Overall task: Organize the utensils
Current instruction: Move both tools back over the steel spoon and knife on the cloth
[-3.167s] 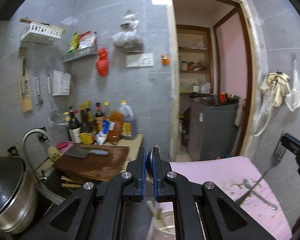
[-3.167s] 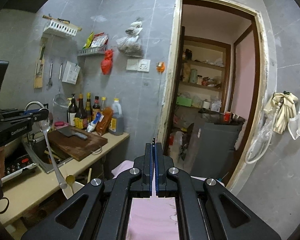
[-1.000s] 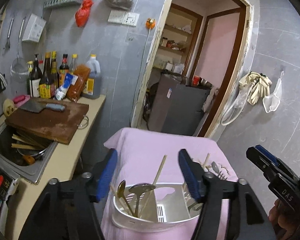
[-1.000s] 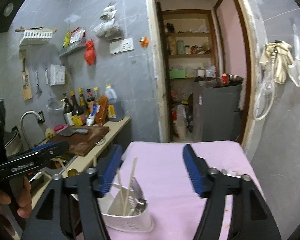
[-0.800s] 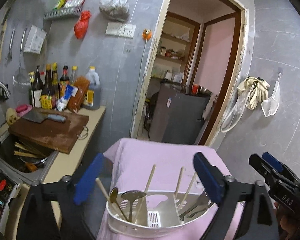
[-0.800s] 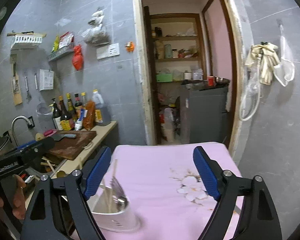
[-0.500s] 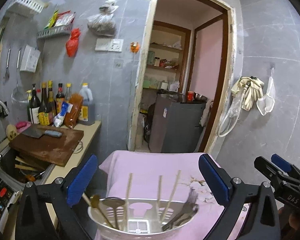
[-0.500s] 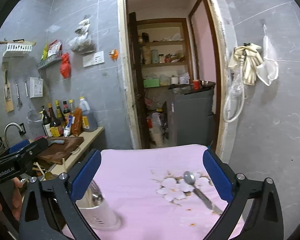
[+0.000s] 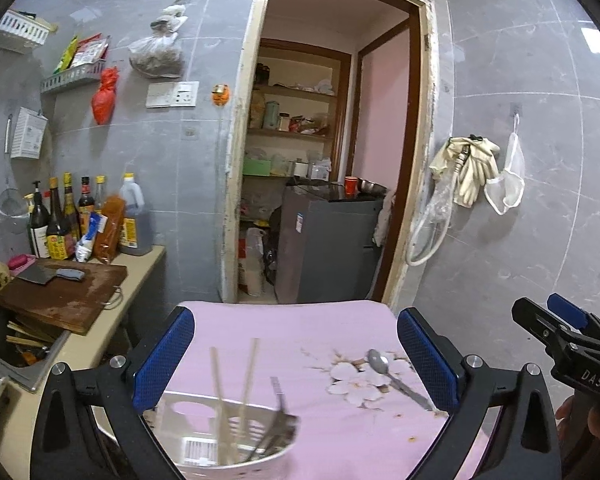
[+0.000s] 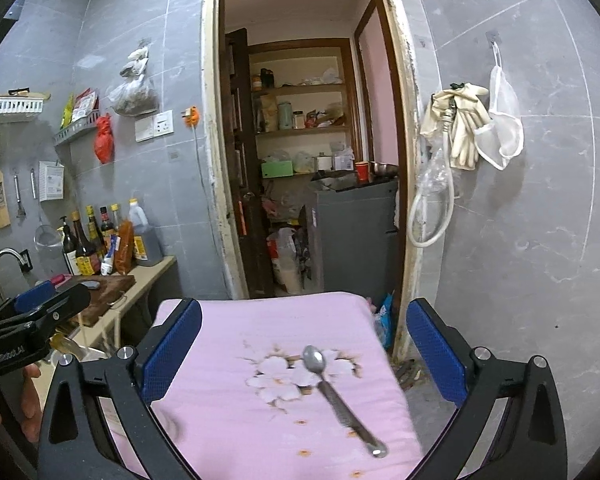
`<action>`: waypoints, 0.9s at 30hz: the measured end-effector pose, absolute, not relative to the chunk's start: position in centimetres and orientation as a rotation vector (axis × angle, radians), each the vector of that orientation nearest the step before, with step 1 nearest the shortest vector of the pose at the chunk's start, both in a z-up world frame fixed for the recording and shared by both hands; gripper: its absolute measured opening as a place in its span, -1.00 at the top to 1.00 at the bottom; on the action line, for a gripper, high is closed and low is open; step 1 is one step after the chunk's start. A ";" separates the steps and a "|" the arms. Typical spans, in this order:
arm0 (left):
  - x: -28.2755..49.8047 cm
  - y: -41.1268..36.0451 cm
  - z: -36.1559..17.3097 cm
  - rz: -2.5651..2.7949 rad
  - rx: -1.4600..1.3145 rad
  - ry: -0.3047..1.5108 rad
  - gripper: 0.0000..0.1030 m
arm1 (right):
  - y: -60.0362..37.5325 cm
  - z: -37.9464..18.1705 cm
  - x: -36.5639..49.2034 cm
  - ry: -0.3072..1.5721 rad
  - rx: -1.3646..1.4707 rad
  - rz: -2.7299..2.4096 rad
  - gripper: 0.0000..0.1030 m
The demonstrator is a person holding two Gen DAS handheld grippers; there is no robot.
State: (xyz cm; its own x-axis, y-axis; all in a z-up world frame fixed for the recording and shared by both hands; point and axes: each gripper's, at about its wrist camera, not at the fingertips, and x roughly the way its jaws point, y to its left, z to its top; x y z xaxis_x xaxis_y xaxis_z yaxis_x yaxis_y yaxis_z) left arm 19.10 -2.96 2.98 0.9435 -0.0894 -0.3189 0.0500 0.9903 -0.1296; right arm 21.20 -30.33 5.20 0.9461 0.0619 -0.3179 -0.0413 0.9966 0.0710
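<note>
A metal spoon (image 10: pixel 342 394) lies loose on the pink flowered cloth (image 10: pixel 236 360), bowl toward the doorway. My right gripper (image 10: pixel 302 348) stands open above it with nothing between its blue pads. The same spoon (image 9: pixel 396 378) appears at the right in the left wrist view. There a white utensil holder (image 9: pixel 236 452) sits at the cloth's near edge with chopsticks (image 9: pixel 236 380) and a fork in it. My left gripper (image 9: pixel 296 354) hangs open over the holder, holding nothing. The right gripper (image 9: pixel 564 336) shows at that view's right edge.
A counter (image 9: pixel 112 312) on the left carries a wooden cutting board (image 9: pixel 60 300) with a cleaver, sauce bottles (image 9: pixel 84 220) and a sink. An open doorway (image 10: pixel 312 160) with a grey cabinet lies ahead. Gloves and a hose (image 10: pixel 452 140) hang on the right wall.
Both grippers opened wide and drew back and rightward. The utensil holder slid low and left in both views, and the loose spoon on the cloth came into sight.
</note>
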 end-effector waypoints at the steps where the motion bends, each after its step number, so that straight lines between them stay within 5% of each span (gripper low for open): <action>1: 19.2 -3.6 2.9 -0.074 -0.121 0.332 -0.98 | -30.8 5.1 21.3 0.327 0.065 0.053 -0.95; 27: 26.7 -15.6 -5.3 -0.043 -0.131 0.498 -0.98 | -43.4 -4.9 29.8 0.496 0.091 0.054 -0.95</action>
